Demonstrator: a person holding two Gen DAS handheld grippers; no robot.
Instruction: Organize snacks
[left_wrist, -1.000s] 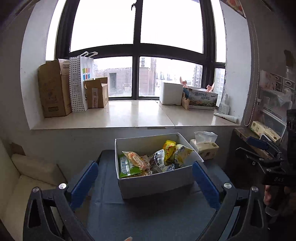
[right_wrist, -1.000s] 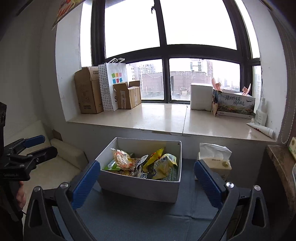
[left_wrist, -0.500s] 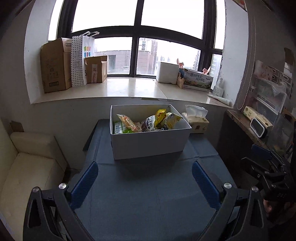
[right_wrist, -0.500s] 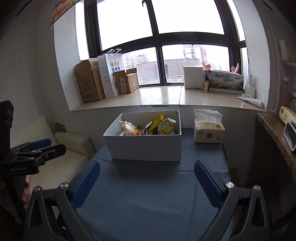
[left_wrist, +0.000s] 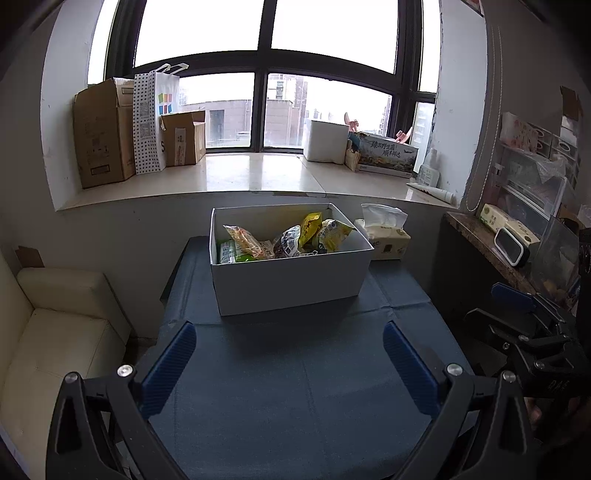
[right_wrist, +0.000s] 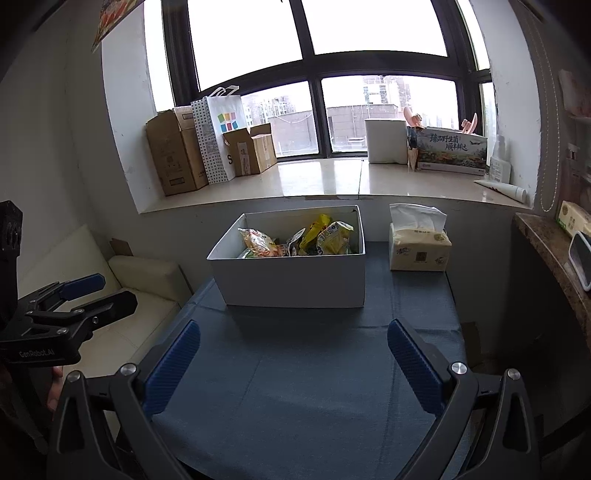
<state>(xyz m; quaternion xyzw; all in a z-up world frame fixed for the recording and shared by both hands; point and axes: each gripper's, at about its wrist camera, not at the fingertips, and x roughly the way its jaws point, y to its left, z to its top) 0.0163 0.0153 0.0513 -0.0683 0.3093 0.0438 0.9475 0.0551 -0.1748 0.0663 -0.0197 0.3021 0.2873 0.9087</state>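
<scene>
A white cardboard box (left_wrist: 291, 280) stands at the far end of a table with a dark blue cloth (left_wrist: 295, 387); it also shows in the right wrist view (right_wrist: 295, 280). Several snack packets (left_wrist: 288, 238) lie in it, yellow, orange, green and dark ones (right_wrist: 306, 238). My left gripper (left_wrist: 288, 365) is open and empty, held over the near part of the table, well short of the box. My right gripper (right_wrist: 291, 363) is open and empty at a like distance. Each gripper shows at the edge of the other's view.
A tissue box (right_wrist: 419, 247) stands right of the white box. A cream sofa (left_wrist: 55, 332) is left of the table. A brown counter (left_wrist: 491, 243) with small items is at the right. The window sill (left_wrist: 240, 173) behind holds cardboard boxes and a paper bag.
Both grippers have pulled back from the box over the last second, so more of the blue cloth shows in front of it. Both stay open and empty.
</scene>
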